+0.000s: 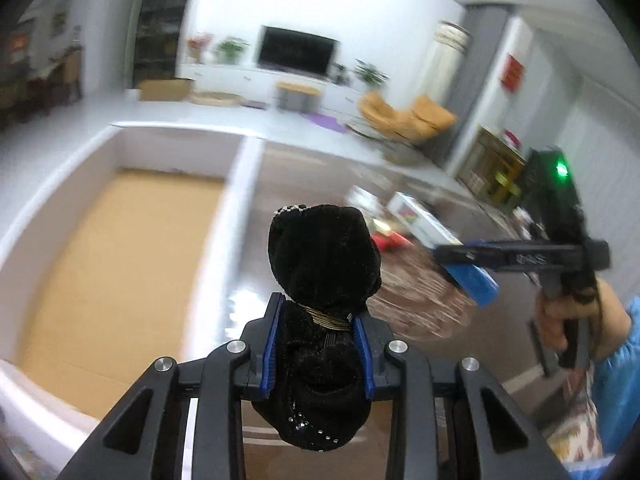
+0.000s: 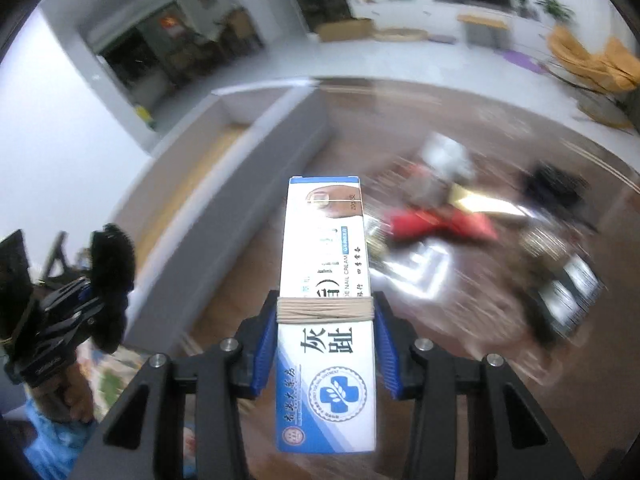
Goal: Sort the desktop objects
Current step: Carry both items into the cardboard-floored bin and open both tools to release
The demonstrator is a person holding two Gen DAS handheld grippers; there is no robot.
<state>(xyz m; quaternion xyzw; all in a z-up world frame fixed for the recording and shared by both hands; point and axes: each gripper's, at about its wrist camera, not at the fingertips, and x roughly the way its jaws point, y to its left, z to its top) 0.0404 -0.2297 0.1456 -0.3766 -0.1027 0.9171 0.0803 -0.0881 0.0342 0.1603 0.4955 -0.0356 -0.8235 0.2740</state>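
A wooden table [image 2: 460, 128] fills both views, with a large white box [image 1: 236, 184] lying along its left side; the brown cardboard floor of the box shows bare in the left wrist view. The left gripper [image 1: 319, 344] is raised above the table just beside the box wall, its jaws closed on a black velvet pouch [image 1: 320, 280] tied at the neck with a thin band. The right gripper [image 2: 326, 344] is held aloft further right, pointing across the table, jaws clamped on a blue and white carton [image 2: 326, 300] wrapped with a rubber band [image 2: 325, 310]. The person's right hand [image 1: 556, 320] grips that tool's handle. A blurred pile of things lies on the table beyond, among them what seems to be a red packet [image 2: 440, 222].
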